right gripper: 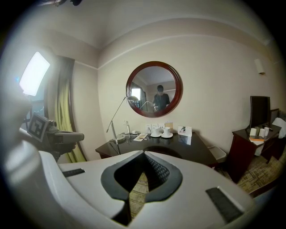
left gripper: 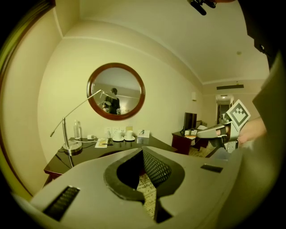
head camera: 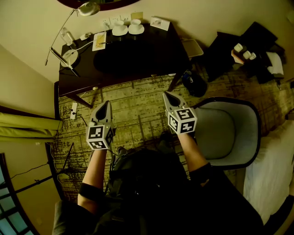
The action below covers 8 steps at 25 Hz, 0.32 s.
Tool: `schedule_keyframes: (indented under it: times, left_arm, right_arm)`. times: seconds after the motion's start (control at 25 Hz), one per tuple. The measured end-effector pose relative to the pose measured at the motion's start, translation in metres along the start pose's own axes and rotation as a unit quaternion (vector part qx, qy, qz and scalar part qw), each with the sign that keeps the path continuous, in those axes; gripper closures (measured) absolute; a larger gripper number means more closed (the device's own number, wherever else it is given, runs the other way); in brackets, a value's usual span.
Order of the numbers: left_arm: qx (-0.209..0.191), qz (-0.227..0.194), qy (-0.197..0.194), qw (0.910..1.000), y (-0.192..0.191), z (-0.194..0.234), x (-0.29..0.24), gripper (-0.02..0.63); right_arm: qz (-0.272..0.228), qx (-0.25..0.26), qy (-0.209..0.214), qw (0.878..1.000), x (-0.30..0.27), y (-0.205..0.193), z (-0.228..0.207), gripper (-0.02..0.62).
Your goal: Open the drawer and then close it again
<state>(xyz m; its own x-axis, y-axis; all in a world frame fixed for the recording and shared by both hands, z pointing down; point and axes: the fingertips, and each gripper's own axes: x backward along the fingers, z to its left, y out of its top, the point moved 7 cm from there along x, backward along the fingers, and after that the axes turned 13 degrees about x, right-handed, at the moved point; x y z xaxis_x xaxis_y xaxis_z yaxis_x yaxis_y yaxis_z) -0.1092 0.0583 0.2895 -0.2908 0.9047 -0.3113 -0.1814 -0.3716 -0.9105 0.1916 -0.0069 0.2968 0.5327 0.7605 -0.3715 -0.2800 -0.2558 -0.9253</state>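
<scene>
A dark wooden desk [head camera: 138, 57] stands against the far wall, a step ahead of me across patterned carpet. Its front edge [head camera: 115, 83] shows, but I cannot make out a drawer front in any view. My left gripper [head camera: 106, 104] and right gripper [head camera: 168, 95] are held side by side in mid-air, short of the desk and pointing at it. Both are shut with nothing between the jaws. In the left gripper view the closed tips [left gripper: 143, 150] aim at the desk [left gripper: 111, 151]; in the right gripper view the tips [right gripper: 144, 152] do the same.
On the desk stand a bent-arm lamp [head camera: 87, 8], two white cups [head camera: 120, 28], a bottle [head camera: 67, 36] and papers. A round mirror [left gripper: 116, 91] hangs above. A grey armchair [head camera: 229, 133] is close at my right, a dark cabinet [head camera: 248, 50] beyond, green curtains [head camera: 27, 126] at left.
</scene>
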Motion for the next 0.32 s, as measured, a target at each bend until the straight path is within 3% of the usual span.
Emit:
schedule_keyframes:
  times: [0.32]
  left_arm:
    - [0.004,0.005,0.009,0.9999,-0.0008,0.0019,-0.0012,0.612]
  right_arm:
    - [0.007,0.008,0.006,1.000,-0.0019,0.0006,-0.0080,0.595]
